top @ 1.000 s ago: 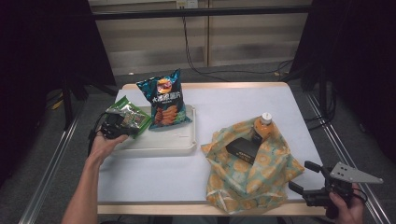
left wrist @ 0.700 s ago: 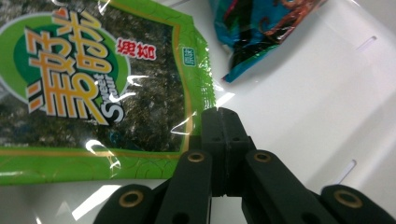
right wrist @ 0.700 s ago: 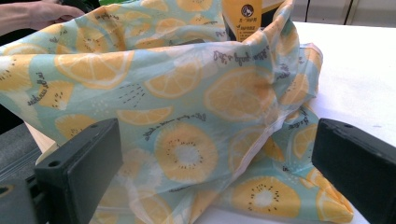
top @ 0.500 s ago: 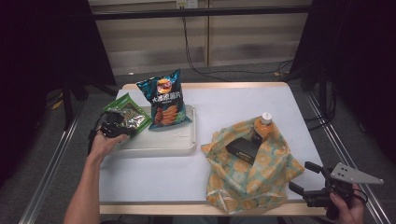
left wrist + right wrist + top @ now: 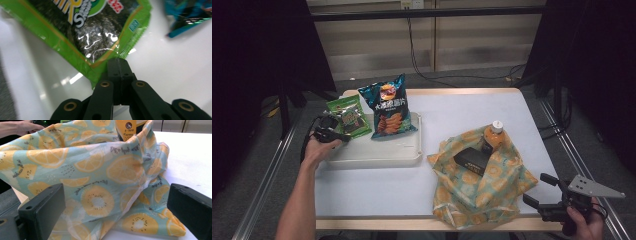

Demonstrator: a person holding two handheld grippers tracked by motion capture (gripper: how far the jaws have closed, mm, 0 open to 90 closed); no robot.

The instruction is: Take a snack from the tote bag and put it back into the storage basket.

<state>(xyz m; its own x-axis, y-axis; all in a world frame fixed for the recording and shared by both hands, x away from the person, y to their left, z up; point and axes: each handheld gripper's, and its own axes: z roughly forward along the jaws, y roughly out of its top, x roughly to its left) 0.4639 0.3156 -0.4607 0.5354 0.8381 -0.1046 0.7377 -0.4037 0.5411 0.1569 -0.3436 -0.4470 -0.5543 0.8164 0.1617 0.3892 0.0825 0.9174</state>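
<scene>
Overhead, left gripper fingers clench the green packet; right gripper gapes.

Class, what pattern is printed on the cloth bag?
Orange slices on pale blue-green fabric cover the cloth bag, clearest in the right gripper view.

bare forearms; black grippers with brass-ringed screw holes; grey three-cornered plate on the right one.
</scene>
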